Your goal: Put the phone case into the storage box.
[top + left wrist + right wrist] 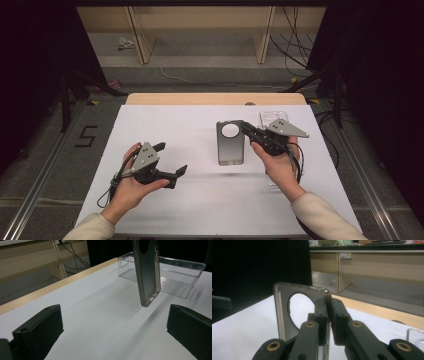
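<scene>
Right gripper [246, 128] holds phone case [230, 144] above table [165, 125]

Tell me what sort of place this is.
Probably a lab or workshop set up for recording: a white-topped table ringed by black curtains, loose cables on the floor, and bare wooden benches behind. The right gripper holds up a grey phone case.

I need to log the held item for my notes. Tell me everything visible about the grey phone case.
The phone case is a smoky grey, translucent, soft-looking shell with a large round camera cutout near its top and small openings along its edges. It hangs upright above the white table, touching nothing but the right gripper, whose jaws pinch its upper corner beside the cutout.
</scene>
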Demonstrator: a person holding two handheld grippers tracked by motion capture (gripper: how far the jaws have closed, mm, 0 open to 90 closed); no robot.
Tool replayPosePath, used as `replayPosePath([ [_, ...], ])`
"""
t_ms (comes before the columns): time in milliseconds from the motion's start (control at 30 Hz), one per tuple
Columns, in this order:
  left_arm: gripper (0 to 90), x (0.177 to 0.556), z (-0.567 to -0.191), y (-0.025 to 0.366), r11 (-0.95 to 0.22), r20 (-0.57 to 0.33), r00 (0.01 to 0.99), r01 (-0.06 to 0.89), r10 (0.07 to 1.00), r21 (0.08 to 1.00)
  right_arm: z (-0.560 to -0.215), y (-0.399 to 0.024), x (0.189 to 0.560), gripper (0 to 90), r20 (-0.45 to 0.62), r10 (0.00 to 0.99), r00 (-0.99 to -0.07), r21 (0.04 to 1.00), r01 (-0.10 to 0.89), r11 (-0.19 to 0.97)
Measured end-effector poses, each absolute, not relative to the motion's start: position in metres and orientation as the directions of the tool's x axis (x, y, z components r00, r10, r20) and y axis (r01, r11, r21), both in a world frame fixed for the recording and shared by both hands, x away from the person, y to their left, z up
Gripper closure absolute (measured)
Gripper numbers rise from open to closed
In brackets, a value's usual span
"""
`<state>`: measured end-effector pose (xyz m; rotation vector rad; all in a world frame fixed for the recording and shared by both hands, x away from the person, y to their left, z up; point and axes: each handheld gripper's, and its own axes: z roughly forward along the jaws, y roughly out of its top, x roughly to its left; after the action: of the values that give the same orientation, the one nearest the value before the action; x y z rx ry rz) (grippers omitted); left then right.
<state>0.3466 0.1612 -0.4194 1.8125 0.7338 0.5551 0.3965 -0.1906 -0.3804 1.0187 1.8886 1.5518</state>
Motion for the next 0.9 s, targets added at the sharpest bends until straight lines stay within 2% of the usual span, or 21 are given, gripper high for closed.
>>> replayPosePath([
  [900,0.5,0.339,-0.421,0.169,-0.258,0.027,0.703,0.226,0.711,0.939,-0.367,-0.205,0.402,84.7,0.093,0.821,-0.563,0.976,0.216,0.038],
])
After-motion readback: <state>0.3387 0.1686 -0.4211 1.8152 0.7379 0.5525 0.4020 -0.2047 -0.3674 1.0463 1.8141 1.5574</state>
